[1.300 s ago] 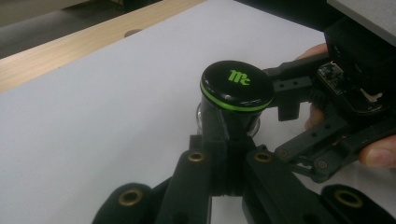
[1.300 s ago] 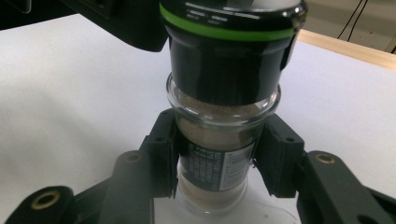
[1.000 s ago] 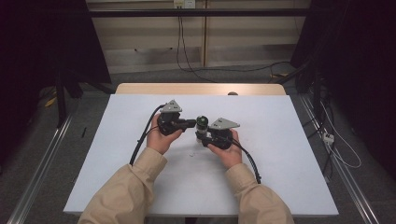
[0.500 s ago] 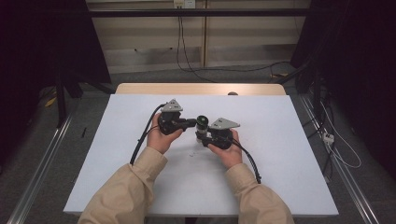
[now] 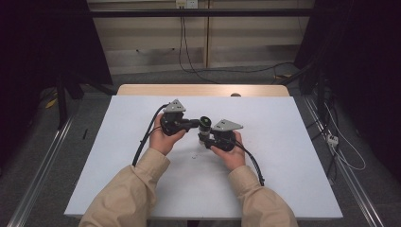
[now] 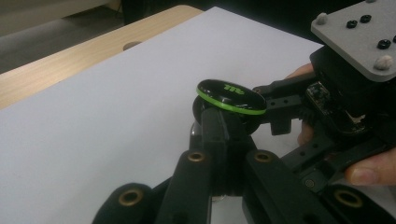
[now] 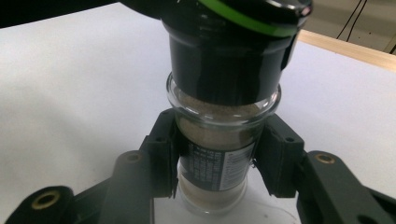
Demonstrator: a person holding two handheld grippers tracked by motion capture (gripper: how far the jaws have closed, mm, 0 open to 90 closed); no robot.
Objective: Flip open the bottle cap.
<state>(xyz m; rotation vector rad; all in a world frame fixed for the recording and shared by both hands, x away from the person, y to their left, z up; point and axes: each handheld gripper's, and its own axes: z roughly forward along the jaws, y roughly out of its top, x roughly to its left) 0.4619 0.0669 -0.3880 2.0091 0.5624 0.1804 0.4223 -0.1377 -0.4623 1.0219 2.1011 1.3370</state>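
Glass jar (image 7: 212,140) mid-table, edges well apart: right fingers clamp its body, left fingers its cap (image 6: 231,96).

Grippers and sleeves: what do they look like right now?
Both are black, with two fingers and brass-ringed pivots. The left gripper and right gripper each carry a grey three-cornered plate and trail a black cable. The sleeves are beige.

Lab: bare white table (image 5: 293,156), floor cables (image 5: 189,47)
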